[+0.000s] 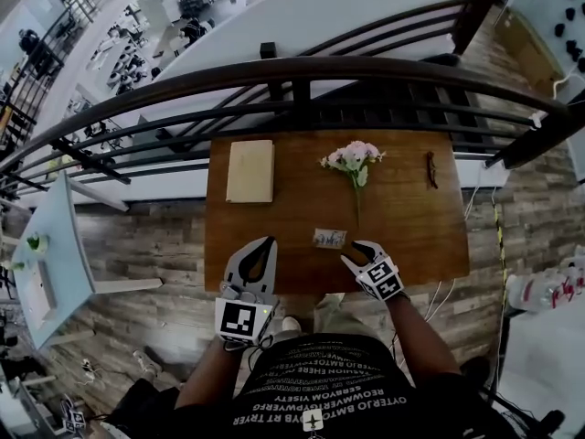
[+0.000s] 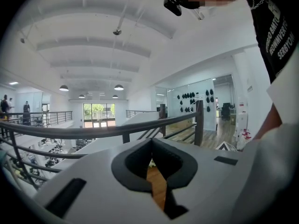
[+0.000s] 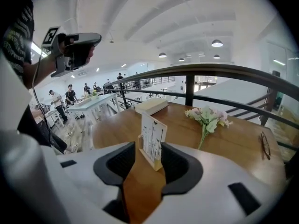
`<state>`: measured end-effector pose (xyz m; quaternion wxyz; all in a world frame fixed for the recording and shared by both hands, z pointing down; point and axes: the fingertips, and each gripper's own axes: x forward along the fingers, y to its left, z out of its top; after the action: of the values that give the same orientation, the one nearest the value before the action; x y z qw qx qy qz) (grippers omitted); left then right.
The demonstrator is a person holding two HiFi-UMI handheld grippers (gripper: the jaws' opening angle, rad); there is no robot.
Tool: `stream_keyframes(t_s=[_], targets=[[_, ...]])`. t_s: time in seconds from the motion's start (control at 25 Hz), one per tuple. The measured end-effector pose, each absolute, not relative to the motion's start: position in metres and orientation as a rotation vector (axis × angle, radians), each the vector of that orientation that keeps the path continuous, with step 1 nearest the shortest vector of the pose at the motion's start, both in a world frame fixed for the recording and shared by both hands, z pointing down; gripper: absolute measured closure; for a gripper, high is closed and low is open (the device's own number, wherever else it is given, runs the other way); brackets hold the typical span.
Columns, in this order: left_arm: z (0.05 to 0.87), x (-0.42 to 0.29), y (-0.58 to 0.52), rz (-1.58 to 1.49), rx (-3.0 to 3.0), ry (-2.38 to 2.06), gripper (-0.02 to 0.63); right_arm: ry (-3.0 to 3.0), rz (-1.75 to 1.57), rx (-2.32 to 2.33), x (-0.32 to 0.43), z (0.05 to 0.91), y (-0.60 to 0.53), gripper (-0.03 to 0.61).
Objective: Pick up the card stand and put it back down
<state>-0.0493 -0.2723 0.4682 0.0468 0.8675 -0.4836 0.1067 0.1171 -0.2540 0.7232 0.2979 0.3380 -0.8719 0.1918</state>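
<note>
Two hand-held tools meet a wooden table [image 1: 402, 218] at its near edge, seen from the head view. The left tool [image 1: 267, 242] is by the left of that edge and the right tool [image 1: 356, 252] sits just beside the card stand [image 1: 329, 238], which stands upright on the table near the front – close to the tool but apart from it. Farther back lie a cream book [image 1: 249, 170], a small bunch of pale pink flowers [image 1: 353, 158] and, toward the right, what looks like folded glasses [image 1: 430, 168]. A dark metal railing [image 1: 292, 71] curves behind the table.

In the left gripper view the tool's jaws come together at their tips with nothing between them; only a sliver of tabletop shows through behind the tips, and the railing runs across beyond.

In the right gripper view the jaws stand wide apart, and the card stand – a white printed card in a light wooden base – rises in the gap at their far end, the pads not pressing on it. The left tool is held up in the air at upper left.
</note>
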Motion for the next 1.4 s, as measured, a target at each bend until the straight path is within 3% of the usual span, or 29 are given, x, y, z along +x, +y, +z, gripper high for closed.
stream_keyframes(t_s=[1.4], targets=[[0.500, -0.057, -0.266, 0.474, 2.585, -1.454, 0.591, -2.281, 0.624, 0.935, 0.109, 0.806, -0.285, 0.390]])
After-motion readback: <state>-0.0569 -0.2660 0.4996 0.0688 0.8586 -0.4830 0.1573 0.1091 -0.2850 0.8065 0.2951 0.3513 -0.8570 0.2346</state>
